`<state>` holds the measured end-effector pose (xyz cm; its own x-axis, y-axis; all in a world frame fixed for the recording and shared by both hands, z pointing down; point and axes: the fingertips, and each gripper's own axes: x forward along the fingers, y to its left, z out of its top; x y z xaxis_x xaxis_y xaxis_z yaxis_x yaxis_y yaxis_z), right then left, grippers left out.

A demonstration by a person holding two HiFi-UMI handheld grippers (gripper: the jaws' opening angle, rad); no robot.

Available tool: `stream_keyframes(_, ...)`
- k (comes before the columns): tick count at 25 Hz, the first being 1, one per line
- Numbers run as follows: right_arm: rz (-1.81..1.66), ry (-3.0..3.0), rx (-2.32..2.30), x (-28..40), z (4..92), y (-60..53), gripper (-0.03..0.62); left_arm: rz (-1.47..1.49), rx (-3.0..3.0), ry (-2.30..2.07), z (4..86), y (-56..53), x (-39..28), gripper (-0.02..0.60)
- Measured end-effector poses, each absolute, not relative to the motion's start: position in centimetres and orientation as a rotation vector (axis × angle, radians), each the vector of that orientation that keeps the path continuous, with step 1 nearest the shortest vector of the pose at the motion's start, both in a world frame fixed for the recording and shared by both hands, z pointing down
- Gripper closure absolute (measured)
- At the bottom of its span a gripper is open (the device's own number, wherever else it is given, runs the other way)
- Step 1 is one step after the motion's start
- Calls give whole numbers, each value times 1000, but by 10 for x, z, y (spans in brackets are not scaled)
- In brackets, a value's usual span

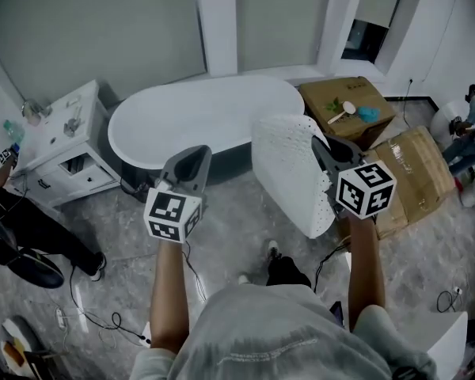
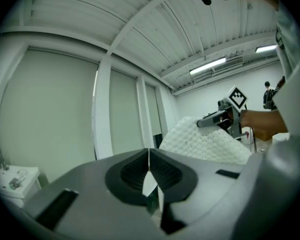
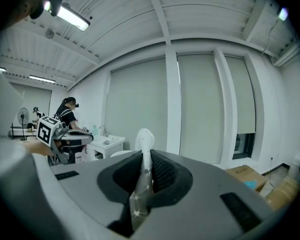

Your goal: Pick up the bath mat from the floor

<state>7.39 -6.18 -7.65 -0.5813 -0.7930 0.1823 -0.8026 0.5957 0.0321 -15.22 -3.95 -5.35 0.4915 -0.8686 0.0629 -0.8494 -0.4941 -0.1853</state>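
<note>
The white, dimpled bath mat [image 1: 289,172] hangs off the floor in front of the bathtub. My right gripper [image 1: 320,144] is shut on its upper right edge. In the right gripper view the mat's edge [image 3: 144,140] stands up between the jaws of the right gripper [image 3: 144,176], which press on it. My left gripper [image 1: 193,161] is raised to the left of the mat, apart from it, shut with nothing in it. The left gripper view shows its jaws closed [image 2: 149,170], and beyond them the mat [image 2: 205,144] held by the right gripper [image 2: 209,121].
A white bathtub [image 1: 198,117] stands ahead, with a white vanity [image 1: 63,145] to its left. Cardboard boxes [image 1: 348,105] [image 1: 416,172] sit at the right. Cables [image 1: 87,315] lie on the grey floor. People stand at the left [image 1: 16,236] and far right [image 1: 469,133].
</note>
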Motion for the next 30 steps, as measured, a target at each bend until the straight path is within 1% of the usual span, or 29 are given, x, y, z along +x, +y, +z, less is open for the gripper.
stream_keyframes(11, -22, -2717, 1280, 48, -114, -34, 553, -199, -2605, 1435, -69, -30, -153, 561)
stream_keyframes(30, -62, -2731, 1131, 30, -105, -24, 553, -177, -2635, 1436, -62, -35, -159, 561)
